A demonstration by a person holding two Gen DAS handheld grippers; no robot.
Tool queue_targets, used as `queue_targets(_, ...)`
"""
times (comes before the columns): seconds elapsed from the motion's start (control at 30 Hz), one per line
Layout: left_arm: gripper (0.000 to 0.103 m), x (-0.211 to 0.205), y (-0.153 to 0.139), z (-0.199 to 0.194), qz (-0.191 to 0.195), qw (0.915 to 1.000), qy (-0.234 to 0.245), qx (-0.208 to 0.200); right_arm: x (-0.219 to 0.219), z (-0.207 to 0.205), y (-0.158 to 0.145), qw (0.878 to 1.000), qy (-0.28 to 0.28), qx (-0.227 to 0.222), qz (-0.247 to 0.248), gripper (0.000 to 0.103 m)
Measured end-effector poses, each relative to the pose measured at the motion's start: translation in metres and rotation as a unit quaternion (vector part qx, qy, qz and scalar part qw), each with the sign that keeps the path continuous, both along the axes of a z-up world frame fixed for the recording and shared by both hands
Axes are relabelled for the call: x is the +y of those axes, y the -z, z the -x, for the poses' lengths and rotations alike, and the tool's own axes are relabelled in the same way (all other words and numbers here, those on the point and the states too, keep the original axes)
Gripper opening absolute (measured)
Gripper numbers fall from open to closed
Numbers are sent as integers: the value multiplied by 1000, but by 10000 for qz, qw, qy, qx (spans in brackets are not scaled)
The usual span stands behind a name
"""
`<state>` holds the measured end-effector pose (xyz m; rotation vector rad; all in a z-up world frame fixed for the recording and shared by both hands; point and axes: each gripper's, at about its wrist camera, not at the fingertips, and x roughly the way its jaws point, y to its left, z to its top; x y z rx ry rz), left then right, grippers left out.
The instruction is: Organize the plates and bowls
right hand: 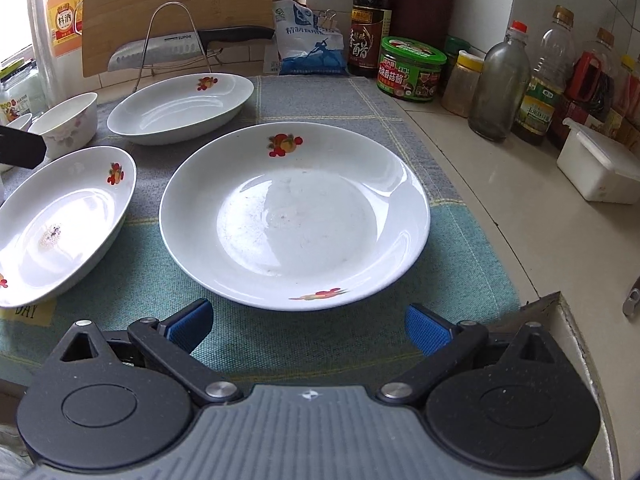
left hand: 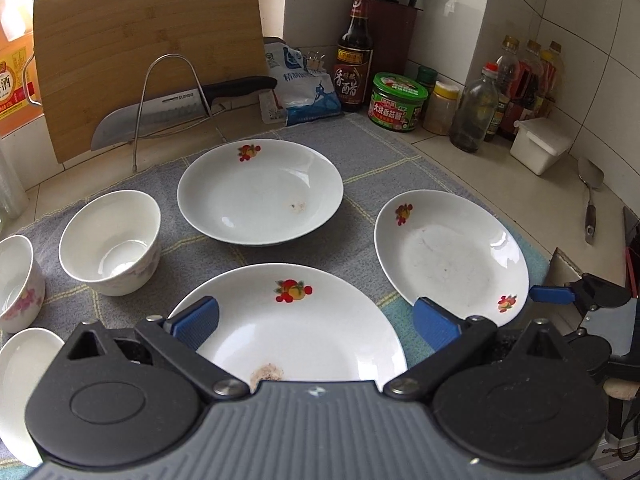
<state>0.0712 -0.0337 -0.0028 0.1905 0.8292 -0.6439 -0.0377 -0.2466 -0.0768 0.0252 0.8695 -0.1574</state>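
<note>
We hold the right gripper [right hand: 308, 326] open, empty, directly before the right plate [right hand: 294, 216] near the counter's front edge; the open left gripper [left hand: 316, 326] hangs over the middle plate [left hand: 288, 324].

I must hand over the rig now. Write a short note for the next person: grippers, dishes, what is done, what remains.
Left gripper: open, empty, over the near plate.
Right gripper: open, empty, just short of the right plate.
Far plate and three bowls at left all sit apart on the cloth.
Done: nothing stacked.
Left: stack plates, nest bowls.
</note>
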Motion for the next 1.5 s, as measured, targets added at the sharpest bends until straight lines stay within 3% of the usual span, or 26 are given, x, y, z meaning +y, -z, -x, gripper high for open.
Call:
queue_targets(0.3, 102, -54, 3, -25, -168, 9991, 384, 71, -19, -14, 12, 9954, -944, -33, -134, 103)
queue_targets(0.67, 100, -129, 16, -53, -275, 9925, 1180, 165, -40, -11, 19, 9844, -1692, -458, -169, 103)
queue_targets(1.0, 76, -168, 48, -79, -724, 9804, 1722, 623, -48, -14, 21, 9796, -1927, -533, -207, 103)
queue_targets(1.33, 75, -179, 57, -90, -842, 9701, 2087, 911, -50, -17, 20, 9791, -1959, -493, -252, 103)
queue_targets(1.5, 69, -182, 60, -93, -892, 9677, 2149, 968, -49, -17, 19, 9794, -1949, -465, -260, 103)
